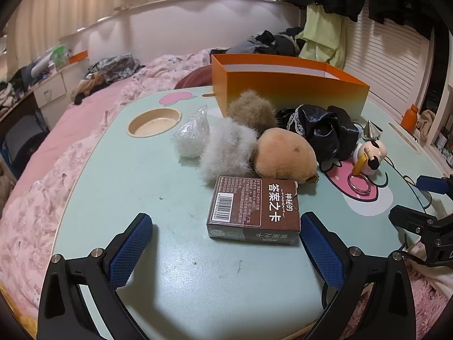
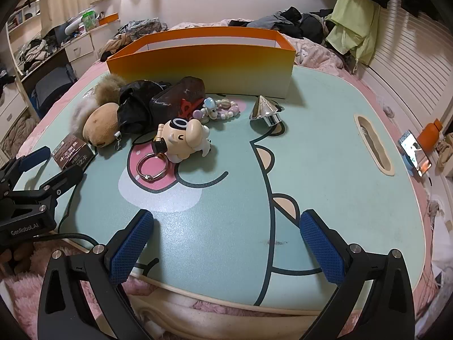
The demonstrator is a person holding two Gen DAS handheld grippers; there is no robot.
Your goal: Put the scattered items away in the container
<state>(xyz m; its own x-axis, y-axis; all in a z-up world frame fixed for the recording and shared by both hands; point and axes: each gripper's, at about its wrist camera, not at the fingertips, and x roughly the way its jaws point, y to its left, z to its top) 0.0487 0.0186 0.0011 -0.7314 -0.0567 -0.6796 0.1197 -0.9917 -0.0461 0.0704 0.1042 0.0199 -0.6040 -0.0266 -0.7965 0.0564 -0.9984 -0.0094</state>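
On the lap table, orange box contents unseen; both grippers' fingers released.

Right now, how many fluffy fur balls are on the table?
2. A brown fur ball sits against the orange box; a grey fur ball lies before it, touching the plush toy. Others may be hidden.

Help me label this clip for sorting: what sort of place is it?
Most likely a bedroom: a lap table stands on a bed with pink bedding, clothes hang by the window blinds, and drawers line the wall.
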